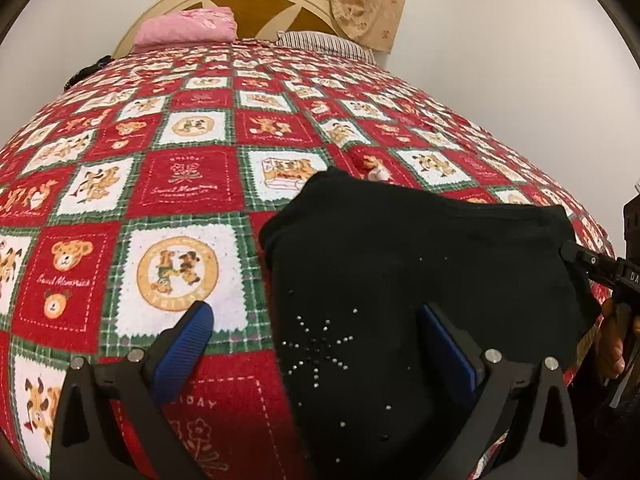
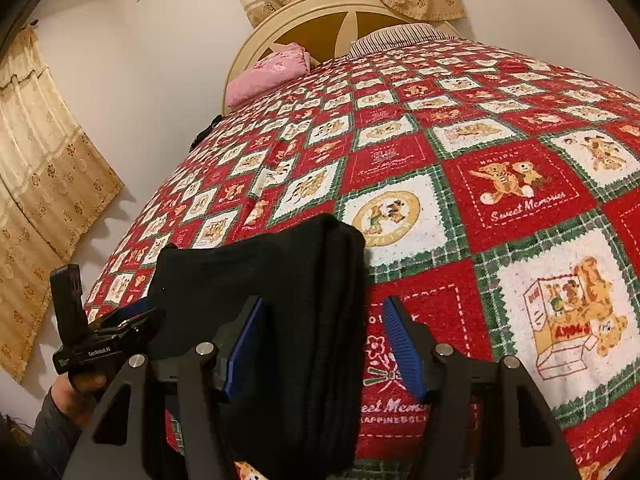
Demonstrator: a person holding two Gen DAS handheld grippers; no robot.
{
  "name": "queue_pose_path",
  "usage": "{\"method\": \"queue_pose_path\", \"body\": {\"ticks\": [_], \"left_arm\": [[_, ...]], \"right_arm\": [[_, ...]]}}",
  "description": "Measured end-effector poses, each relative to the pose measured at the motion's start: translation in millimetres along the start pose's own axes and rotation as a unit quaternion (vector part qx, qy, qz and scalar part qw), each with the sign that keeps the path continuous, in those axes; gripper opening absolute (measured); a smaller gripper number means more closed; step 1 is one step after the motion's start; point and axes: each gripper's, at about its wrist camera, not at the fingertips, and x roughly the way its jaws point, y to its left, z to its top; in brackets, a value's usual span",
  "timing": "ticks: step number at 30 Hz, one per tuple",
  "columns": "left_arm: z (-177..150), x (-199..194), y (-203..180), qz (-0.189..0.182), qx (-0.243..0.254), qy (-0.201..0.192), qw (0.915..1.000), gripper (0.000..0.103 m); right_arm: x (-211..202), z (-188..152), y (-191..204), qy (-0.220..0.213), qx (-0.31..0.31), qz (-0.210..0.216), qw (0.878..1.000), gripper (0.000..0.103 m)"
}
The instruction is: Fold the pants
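The black pants (image 1: 420,248) lie folded into a thick pad on the red checked blanket (image 1: 180,176), with a star of small studs facing up. My left gripper (image 1: 316,312) is open. One blue pad hovers over the blanket and the other over the pants, so the pants' left edge lies between them. In the right wrist view my right gripper (image 2: 323,302) is open, and the stacked fold edge of the pants (image 2: 256,264) runs up between its pads. The right gripper's tip (image 1: 576,256) shows at the pants' right edge. The left gripper (image 2: 136,316) sits by the pants' near left corner.
A pink pillow (image 1: 188,26) and a striped pillow (image 1: 324,42) lie at the cream headboard (image 1: 256,4). Beige curtains (image 2: 44,168) hang on the wall left of the bed. A hand (image 2: 80,384) holds the left gripper's handle.
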Motion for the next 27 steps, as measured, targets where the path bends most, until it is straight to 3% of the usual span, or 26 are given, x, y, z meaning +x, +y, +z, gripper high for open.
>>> {"method": "queue_pose_path", "body": {"ticks": [9, 27], "left_arm": [[7, 6, 4, -0.011, 0.0, 0.009, 0.9999, 0.103], [18, 17, 11, -0.075, 0.007, 0.031, 0.9967, 0.103]], "right_arm": [[6, -1, 3, -0.007, -0.013, -0.007, 1.0, 0.062], [2, -7, -4, -0.012, 0.002, 0.008, 1.0, 0.056]]}}
